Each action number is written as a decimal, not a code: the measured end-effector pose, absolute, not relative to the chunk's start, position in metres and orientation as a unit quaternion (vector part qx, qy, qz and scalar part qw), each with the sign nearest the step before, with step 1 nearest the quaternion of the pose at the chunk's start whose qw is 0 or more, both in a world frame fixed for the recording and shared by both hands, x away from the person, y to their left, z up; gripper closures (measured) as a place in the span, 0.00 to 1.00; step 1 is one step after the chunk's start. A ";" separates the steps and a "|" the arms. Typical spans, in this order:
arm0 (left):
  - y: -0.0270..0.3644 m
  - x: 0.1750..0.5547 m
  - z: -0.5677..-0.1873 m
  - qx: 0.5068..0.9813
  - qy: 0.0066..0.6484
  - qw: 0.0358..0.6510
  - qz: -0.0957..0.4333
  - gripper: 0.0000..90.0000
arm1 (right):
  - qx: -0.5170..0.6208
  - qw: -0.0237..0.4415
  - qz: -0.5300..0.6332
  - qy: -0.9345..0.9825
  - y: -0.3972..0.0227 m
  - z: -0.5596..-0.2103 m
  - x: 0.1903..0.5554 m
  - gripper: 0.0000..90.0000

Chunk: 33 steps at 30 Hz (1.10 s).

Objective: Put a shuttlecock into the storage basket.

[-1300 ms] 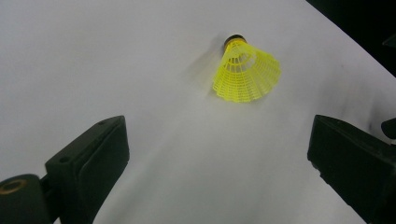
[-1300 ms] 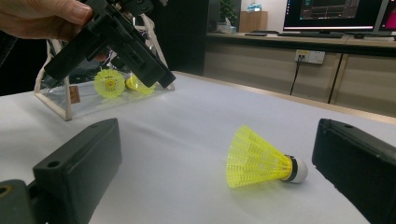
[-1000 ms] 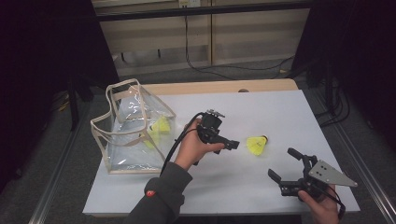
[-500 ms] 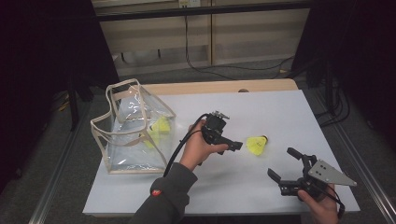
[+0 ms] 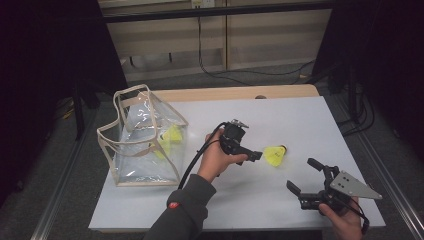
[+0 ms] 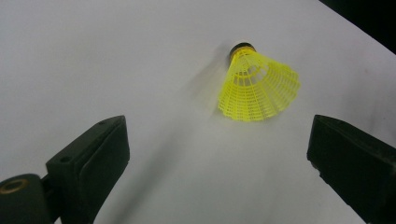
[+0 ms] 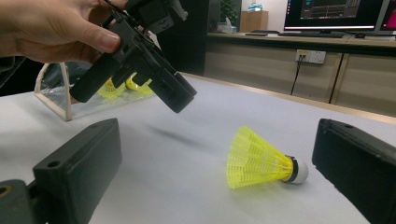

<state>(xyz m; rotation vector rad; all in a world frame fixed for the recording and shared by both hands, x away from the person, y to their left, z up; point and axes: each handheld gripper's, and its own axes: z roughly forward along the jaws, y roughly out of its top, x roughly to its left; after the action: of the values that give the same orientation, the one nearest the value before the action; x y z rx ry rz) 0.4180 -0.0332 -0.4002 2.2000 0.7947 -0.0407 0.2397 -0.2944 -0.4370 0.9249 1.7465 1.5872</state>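
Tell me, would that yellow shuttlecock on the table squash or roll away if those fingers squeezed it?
The shuttlecock has a thin open mesh skirt, so it probably bends under a hard squeeze. It looks very light, so a nudge might shove it aside. Lying on its side on the table, it would likely roll in a curve around its small cork end.

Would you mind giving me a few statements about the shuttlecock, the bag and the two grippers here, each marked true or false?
1. The yellow shuttlecock lies on its side on the white table. True.
2. The left gripper is shut on the shuttlecock. False: its jaws stand wide apart, and the shuttlecock lies untouched ahead of them.
3. The clear bag holds yellow shuttlecocks. True.
4. The right gripper rests inside the bag. False: it is open near the table's right front, far from the bag.
5. The shuttlecock on the table is red. False: its skirt is yellow with a white cork tip.
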 end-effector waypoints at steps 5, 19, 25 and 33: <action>-0.036 0.419 -0.403 0.868 0.309 0.389 -0.011 0.07 | 0.347 0.300 0.598 0.658 -0.294 -0.437 0.240 0.01; -0.044 0.419 -0.412 0.869 0.305 0.388 -0.006 0.08 | 0.348 0.301 0.597 0.657 -0.295 -0.437 0.240 0.01; -0.047 0.420 -0.416 0.870 0.302 0.389 -0.007 0.09 | 0.348 0.299 0.598 0.657 -0.295 -0.437 0.240 0.01; -0.050 0.422 -0.419 0.868 0.304 0.392 -0.007 0.10 | 0.348 0.301 0.597 0.657 -0.295 -0.437 0.240 0.01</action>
<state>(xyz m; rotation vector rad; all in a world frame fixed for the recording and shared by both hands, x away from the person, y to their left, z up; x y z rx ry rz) 0.4218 -0.0498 -0.4195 2.2049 0.7714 -0.0187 0.2398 -0.2948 -0.4367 0.9233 1.7440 1.5845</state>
